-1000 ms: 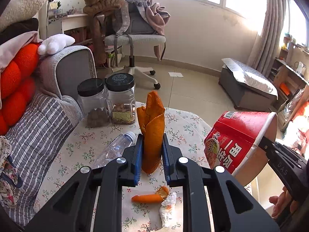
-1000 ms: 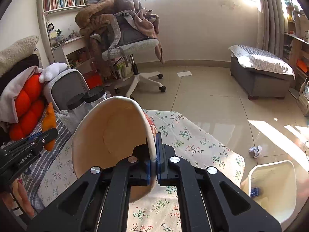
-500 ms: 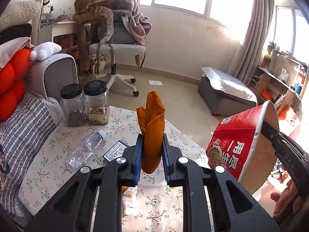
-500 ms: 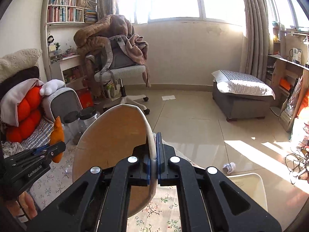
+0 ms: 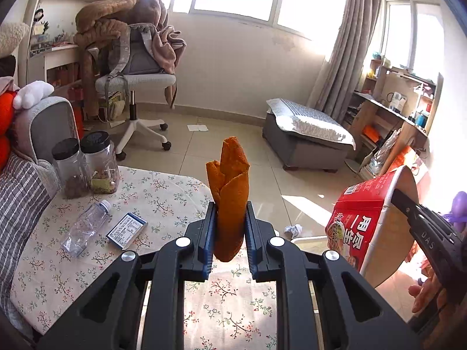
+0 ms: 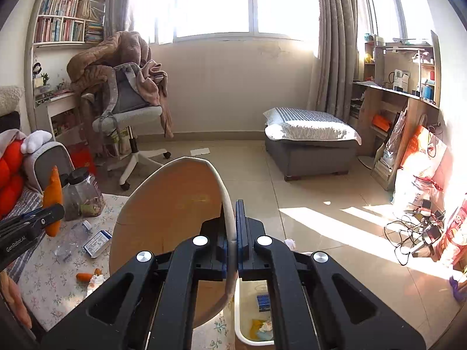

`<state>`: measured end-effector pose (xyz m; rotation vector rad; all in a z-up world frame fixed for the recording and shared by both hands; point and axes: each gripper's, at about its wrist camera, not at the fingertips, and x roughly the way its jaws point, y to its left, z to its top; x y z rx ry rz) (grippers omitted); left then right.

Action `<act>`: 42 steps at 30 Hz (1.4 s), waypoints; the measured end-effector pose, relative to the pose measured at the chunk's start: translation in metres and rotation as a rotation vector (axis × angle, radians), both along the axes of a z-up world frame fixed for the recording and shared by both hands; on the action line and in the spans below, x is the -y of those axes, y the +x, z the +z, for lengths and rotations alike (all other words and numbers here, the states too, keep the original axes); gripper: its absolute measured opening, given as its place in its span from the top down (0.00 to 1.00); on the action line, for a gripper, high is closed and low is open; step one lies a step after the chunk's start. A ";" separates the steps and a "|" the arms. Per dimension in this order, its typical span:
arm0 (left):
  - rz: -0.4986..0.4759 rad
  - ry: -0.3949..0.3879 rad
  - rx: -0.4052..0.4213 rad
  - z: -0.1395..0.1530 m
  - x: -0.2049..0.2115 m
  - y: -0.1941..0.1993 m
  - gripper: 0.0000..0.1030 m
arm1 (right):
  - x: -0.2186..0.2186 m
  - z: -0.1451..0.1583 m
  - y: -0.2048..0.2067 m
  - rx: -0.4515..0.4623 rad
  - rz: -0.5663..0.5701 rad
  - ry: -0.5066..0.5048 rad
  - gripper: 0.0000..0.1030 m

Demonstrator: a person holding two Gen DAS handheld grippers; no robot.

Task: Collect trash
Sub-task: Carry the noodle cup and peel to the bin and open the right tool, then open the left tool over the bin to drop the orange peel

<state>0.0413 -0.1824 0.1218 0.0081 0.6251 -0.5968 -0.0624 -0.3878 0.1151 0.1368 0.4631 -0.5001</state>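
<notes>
Left gripper [image 5: 229,227] clenched on an upright folded orange peel [image 5: 229,192], right gripper [image 6: 232,237] clamped on the rim of a red paper noodle bowl [image 5: 369,224], white plastic bin [image 6: 256,312] directly below it.

Sunlit beige tiled floor [image 6: 292,180]; wide bright window [image 6: 219,3]; blanket-draped grey swivel chair [image 6: 131,110]; low grey upholstered ottoman [image 6: 315,151].

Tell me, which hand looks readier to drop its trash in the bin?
Probably the right. Its gripper holds the bowl by the rim almost directly above the open bin. The left gripper, clamping the peel, sits over the table.
</notes>
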 end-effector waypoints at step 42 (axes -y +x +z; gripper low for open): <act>-0.473 0.102 -0.104 -0.063 0.270 -0.087 0.80 | 0.183 -0.077 -0.136 0.008 -0.602 0.240 0.15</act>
